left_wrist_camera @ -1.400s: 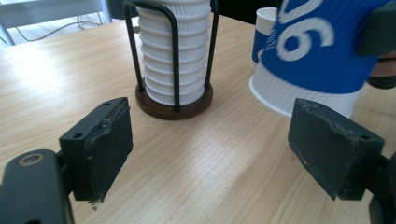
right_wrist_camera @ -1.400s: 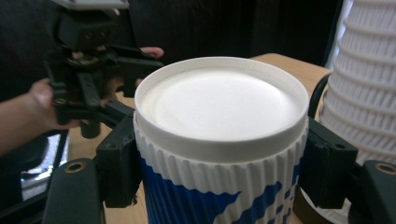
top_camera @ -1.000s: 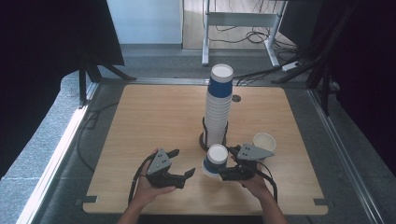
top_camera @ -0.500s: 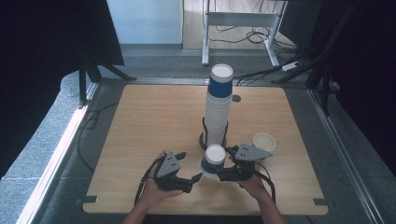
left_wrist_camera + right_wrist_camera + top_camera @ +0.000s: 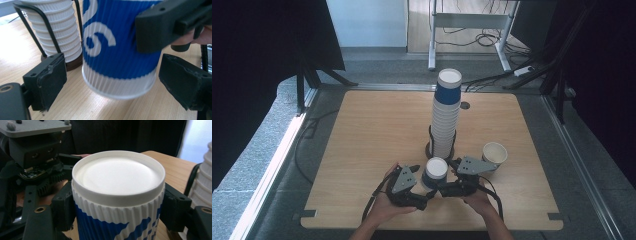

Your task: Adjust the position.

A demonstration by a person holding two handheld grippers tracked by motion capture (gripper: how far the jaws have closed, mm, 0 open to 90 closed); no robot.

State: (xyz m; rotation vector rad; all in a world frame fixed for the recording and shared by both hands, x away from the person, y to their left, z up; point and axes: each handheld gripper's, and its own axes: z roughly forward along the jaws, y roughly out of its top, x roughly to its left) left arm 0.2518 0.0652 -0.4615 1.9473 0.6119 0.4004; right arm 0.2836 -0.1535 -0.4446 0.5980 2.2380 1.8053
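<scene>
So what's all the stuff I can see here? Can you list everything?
Table: one, light wood, in the middle of the room.
Stack of cups: one tall stack, white with a blue cup on top, upside down in a black wire holder at the table's middle.
Blue cup: one, blue and white, upside down, near the front edge, between the two grippers.
Empty cup: one, white, upright, right of the stack.
Cables: several, dark, on the floor behind the table.
Left hand-held gripper: one, black, open, jaws either side of the blue cup.
Right hand-held gripper: one, black, jaws pressed on the blue cup.
Hands: two, holding the grippers.
</scene>
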